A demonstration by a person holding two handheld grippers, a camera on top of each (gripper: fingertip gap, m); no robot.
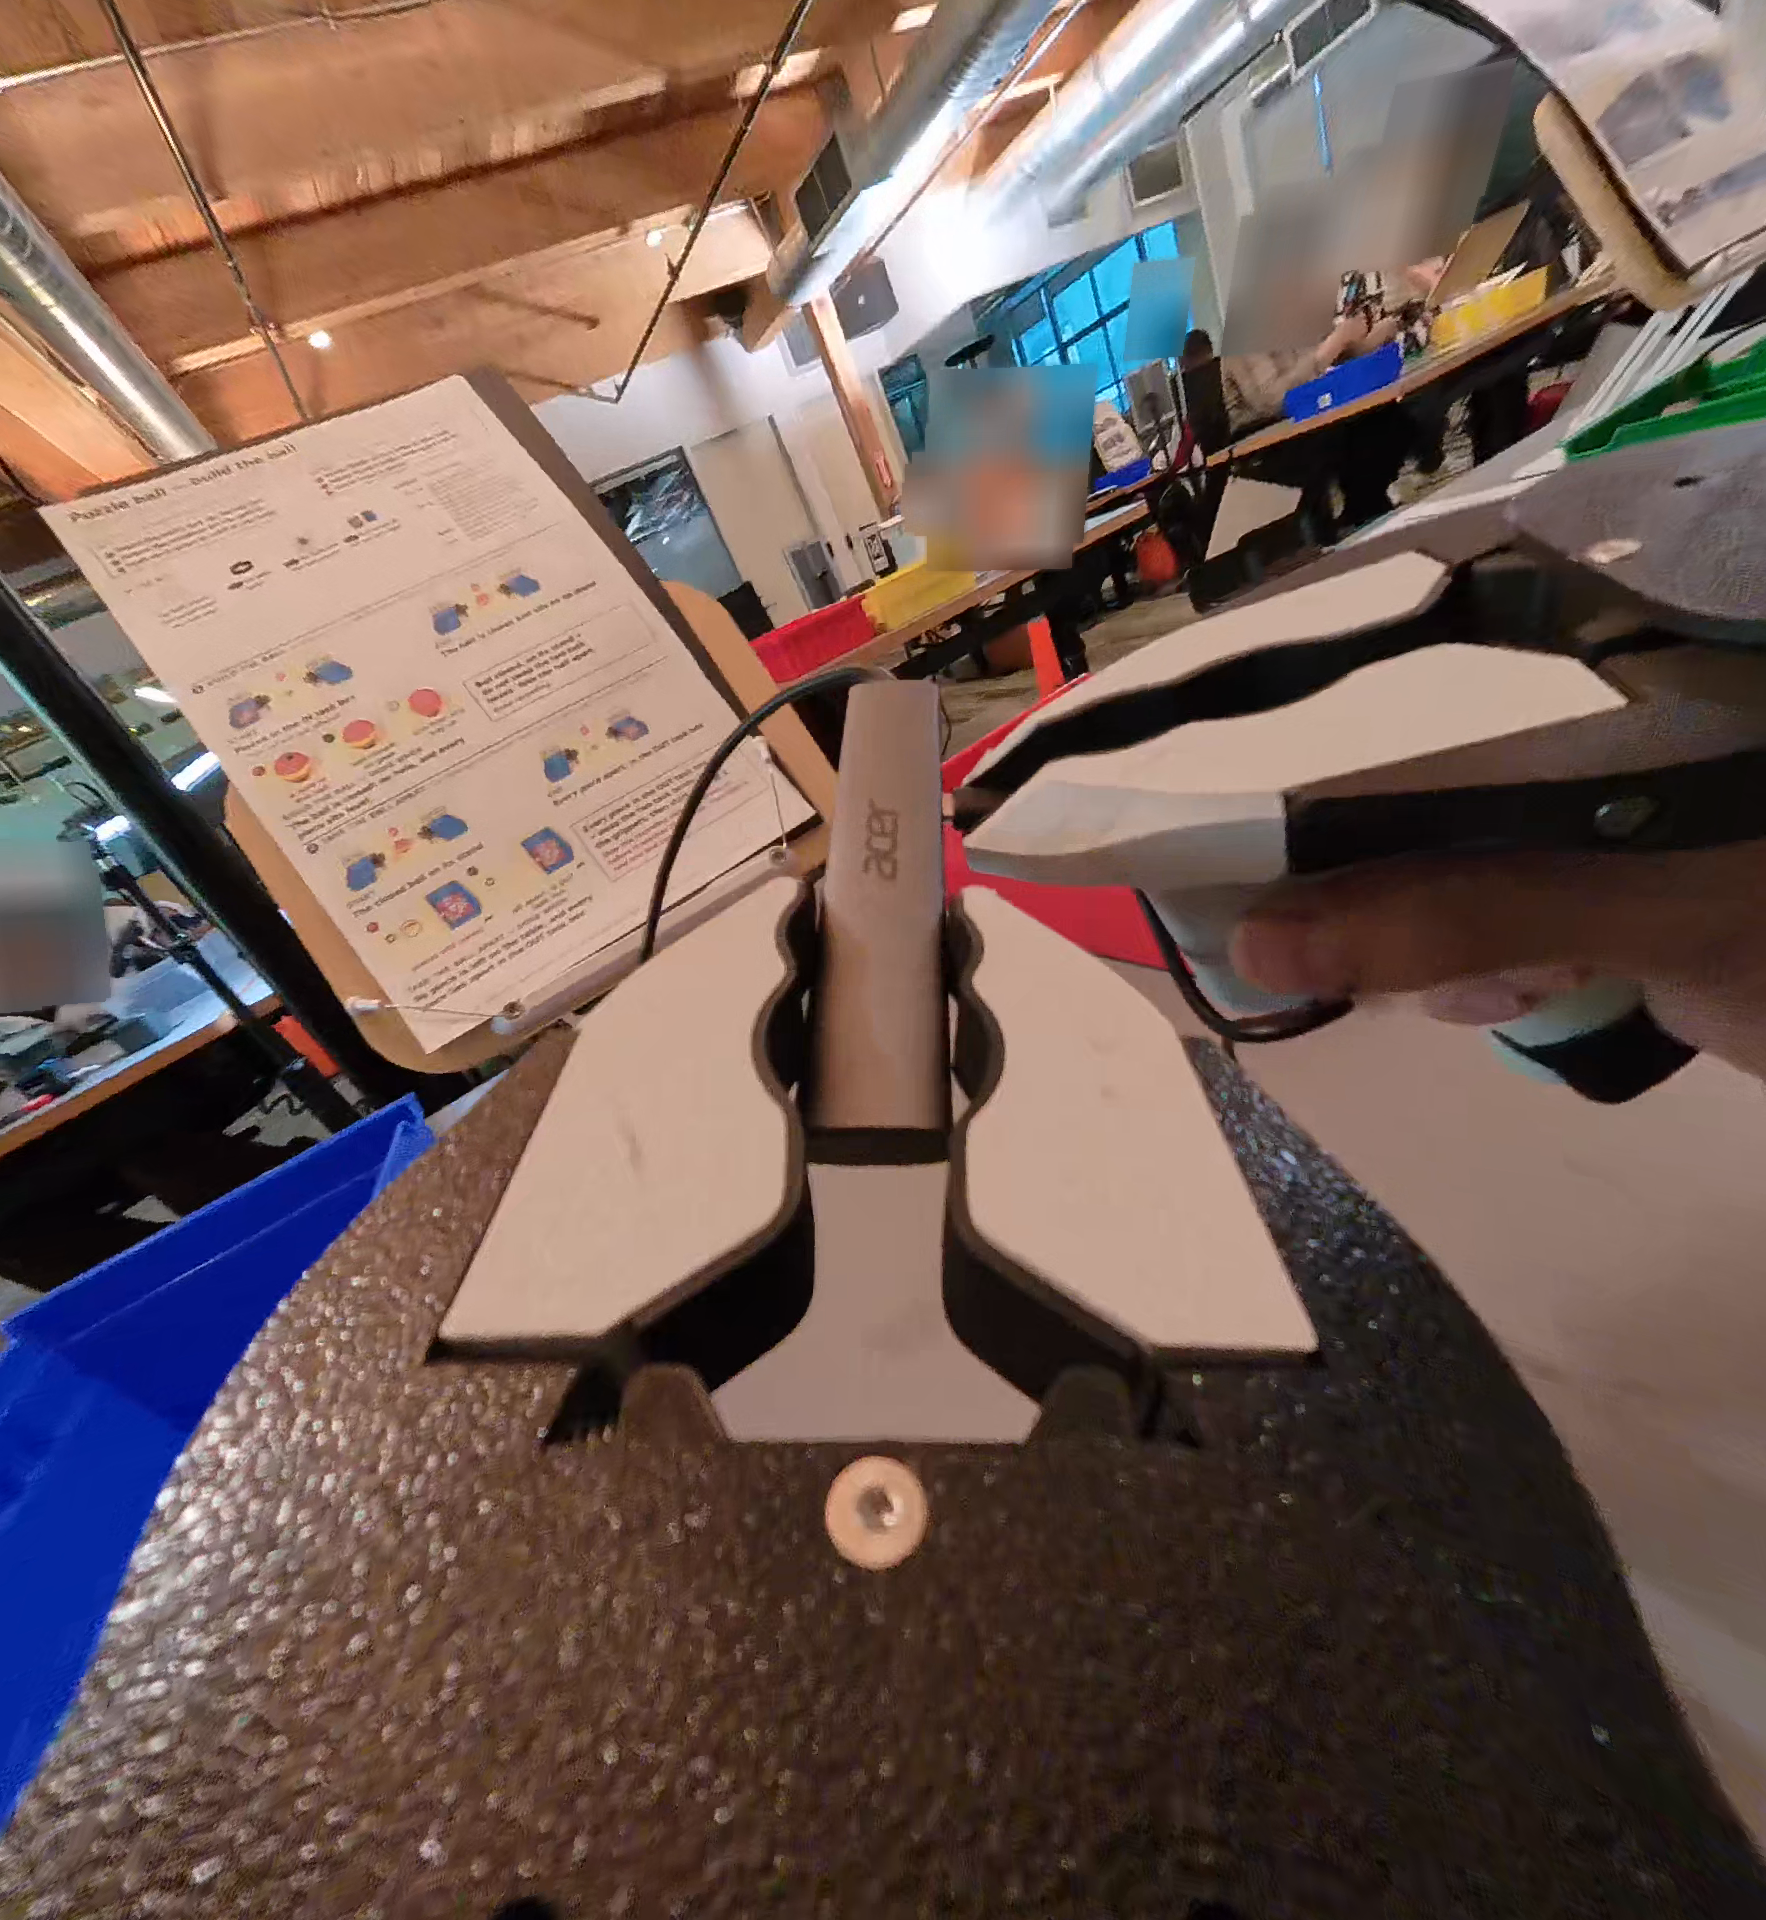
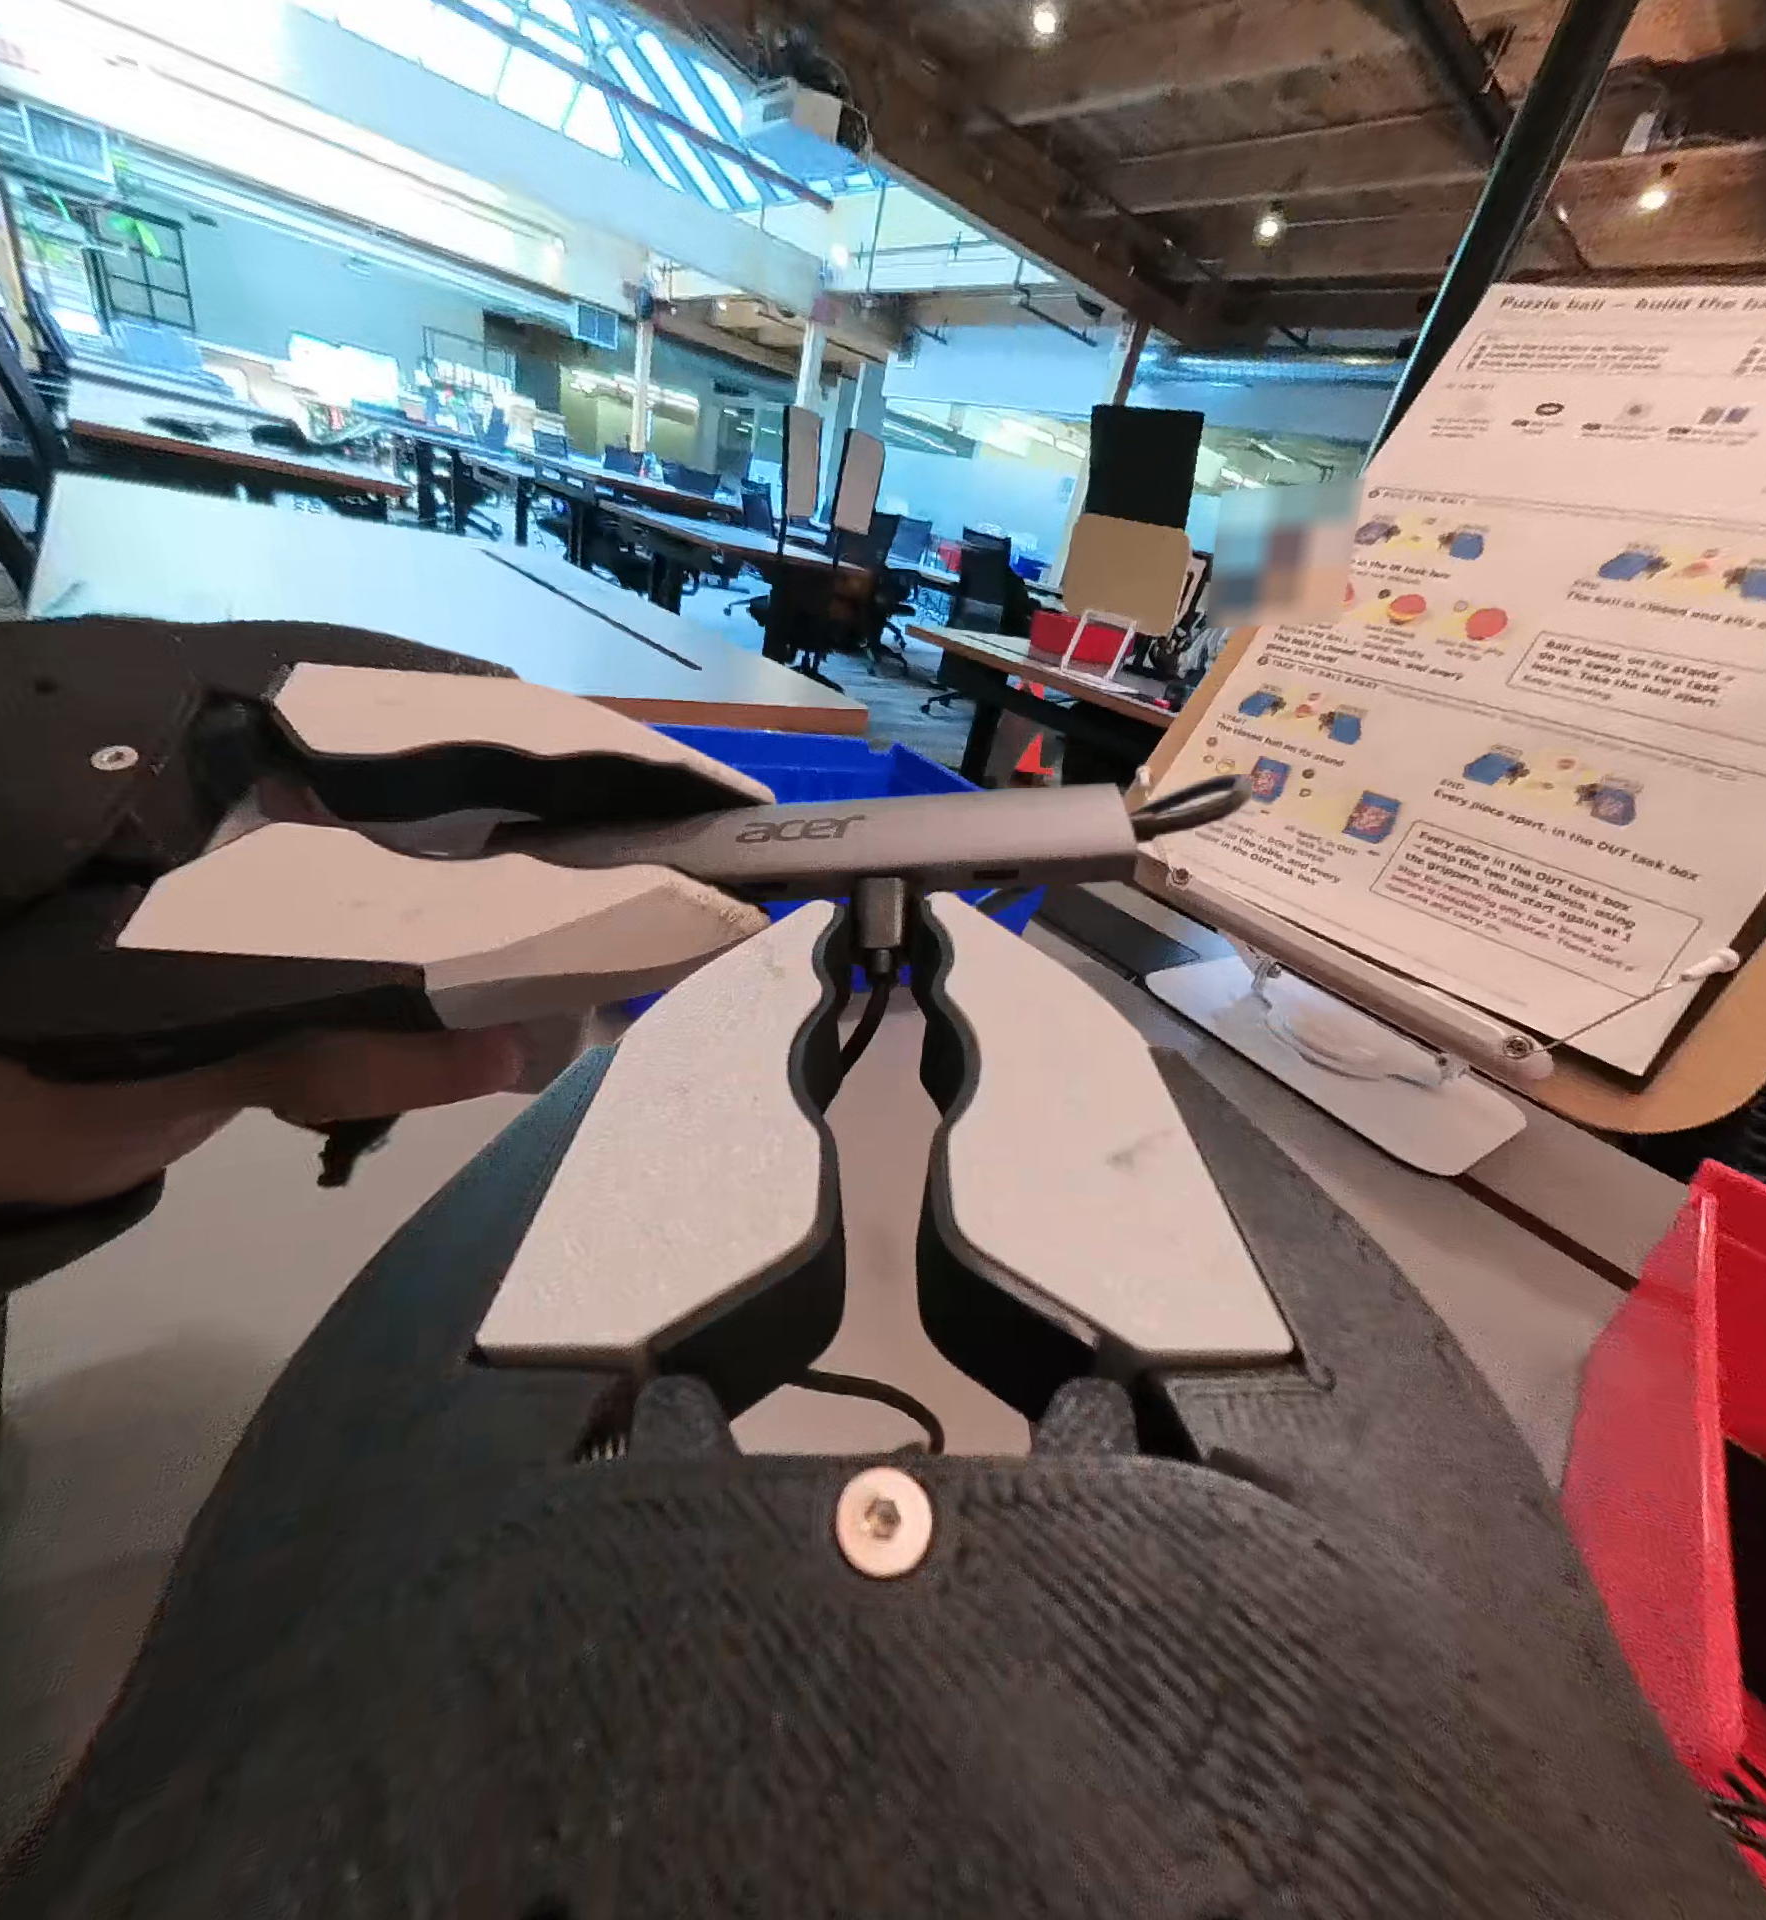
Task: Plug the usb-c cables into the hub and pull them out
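A grey metal USB hub (image 1: 884,914) stands between the fingers of my left gripper (image 1: 879,914), which is shut on it and holds it in the air. In the right wrist view the hub (image 2: 941,826) lies crosswise, with the left gripper (image 2: 754,852) clamped on its left end. My right gripper (image 2: 881,925) is shut on a grey USB-C plug (image 2: 881,909) that sits in the hub's near side, its black cable (image 2: 858,1039) trailing back between the fingers. In the left wrist view the right gripper (image 1: 962,821) comes in from the right and meets the hub's side.
A blue bin (image 1: 110,1455) is at the lower left and shows behind the hub (image 2: 817,769) in the right wrist view. A red bin (image 2: 1710,1455) is at the right. An instruction sheet on a wooden stand (image 2: 1544,675) stands behind the hub. A grey tabletop (image 1: 1585,1299) lies below. My left and right fingertips are right by each other.
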